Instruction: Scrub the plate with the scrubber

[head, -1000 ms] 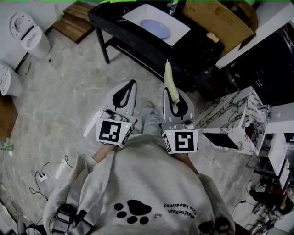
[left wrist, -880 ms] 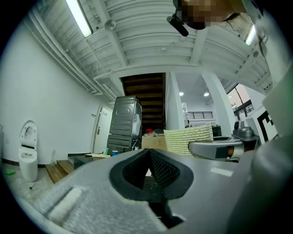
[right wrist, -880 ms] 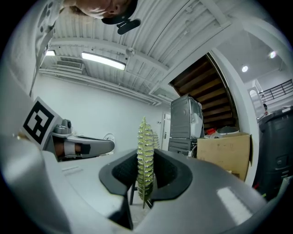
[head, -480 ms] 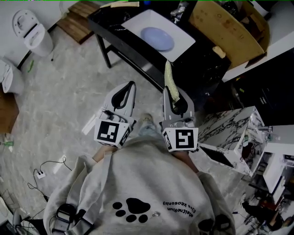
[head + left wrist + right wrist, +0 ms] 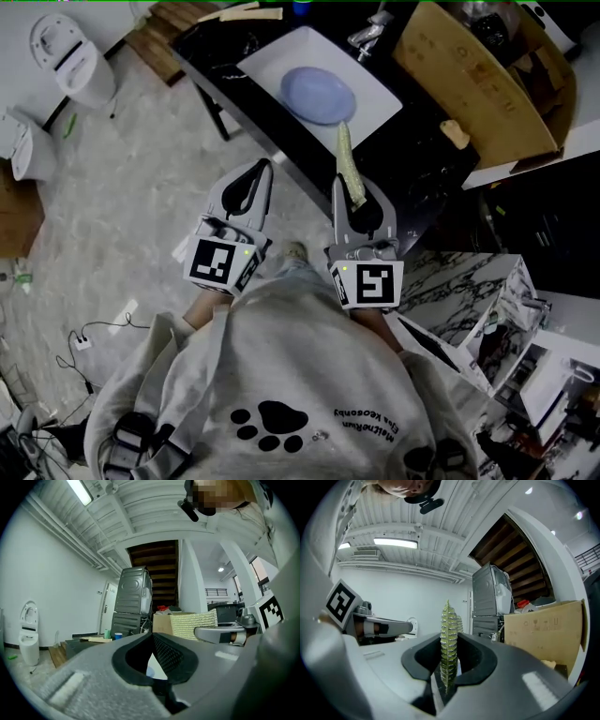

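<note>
A pale blue plate [image 5: 319, 95] lies in a white sink basin [image 5: 266, 58] set in a black counter ahead of me. My right gripper [image 5: 357, 202] is shut on a yellow-green scrubber [image 5: 348, 166], which sticks out forward and stops just short of the plate's near rim. From the right gripper view the scrubber [image 5: 448, 641] stands edge-on between the closed jaws. My left gripper [image 5: 259, 170] is shut with nothing in it and sits beside the right one, near the counter's front edge. In the left gripper view its jaws [image 5: 152, 637] meet, and the scrubber [image 5: 193, 624] shows to their right.
A tap [image 5: 368, 34] stands at the far side of the sink basin. A large cardboard box [image 5: 487, 80] sits on the counter to the right. A toilet [image 5: 70, 56] stands at the far left on the marbled floor, and a marbled cabinet [image 5: 469, 323] is at the lower right.
Both grippers have moved forward toward the counter with the person. The sink and plate now lie much nearer, and the scrubber's tip has come up close to the plate.
</note>
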`<state>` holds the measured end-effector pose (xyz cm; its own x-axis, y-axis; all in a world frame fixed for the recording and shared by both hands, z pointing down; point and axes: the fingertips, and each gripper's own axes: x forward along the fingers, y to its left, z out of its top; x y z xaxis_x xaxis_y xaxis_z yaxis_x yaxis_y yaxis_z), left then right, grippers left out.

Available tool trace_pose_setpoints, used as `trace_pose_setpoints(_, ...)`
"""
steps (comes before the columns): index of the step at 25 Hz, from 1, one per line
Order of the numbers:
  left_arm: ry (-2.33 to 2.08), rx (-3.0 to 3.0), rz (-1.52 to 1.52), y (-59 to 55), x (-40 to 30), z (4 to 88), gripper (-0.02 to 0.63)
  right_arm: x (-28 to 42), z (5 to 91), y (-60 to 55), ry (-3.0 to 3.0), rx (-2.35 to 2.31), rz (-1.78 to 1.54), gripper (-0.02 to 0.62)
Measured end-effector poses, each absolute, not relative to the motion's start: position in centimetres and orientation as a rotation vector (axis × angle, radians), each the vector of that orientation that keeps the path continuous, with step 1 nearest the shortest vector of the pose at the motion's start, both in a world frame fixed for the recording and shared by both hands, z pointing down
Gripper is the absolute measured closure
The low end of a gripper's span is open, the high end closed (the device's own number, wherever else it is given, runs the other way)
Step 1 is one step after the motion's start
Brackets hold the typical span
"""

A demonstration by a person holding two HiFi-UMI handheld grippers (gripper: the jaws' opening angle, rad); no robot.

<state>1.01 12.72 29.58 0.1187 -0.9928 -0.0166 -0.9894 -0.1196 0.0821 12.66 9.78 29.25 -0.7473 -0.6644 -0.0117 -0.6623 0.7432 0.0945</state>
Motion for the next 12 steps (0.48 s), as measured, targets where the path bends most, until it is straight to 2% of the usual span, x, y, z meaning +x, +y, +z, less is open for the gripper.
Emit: trace_pose_setpoints(12, -1.946, 2.410, 0.003, 6.4, 1.9, 30.8, 0.606, 13.5, 30.4, 5.3, -2.897, 1.191, -0.060, 0.522)
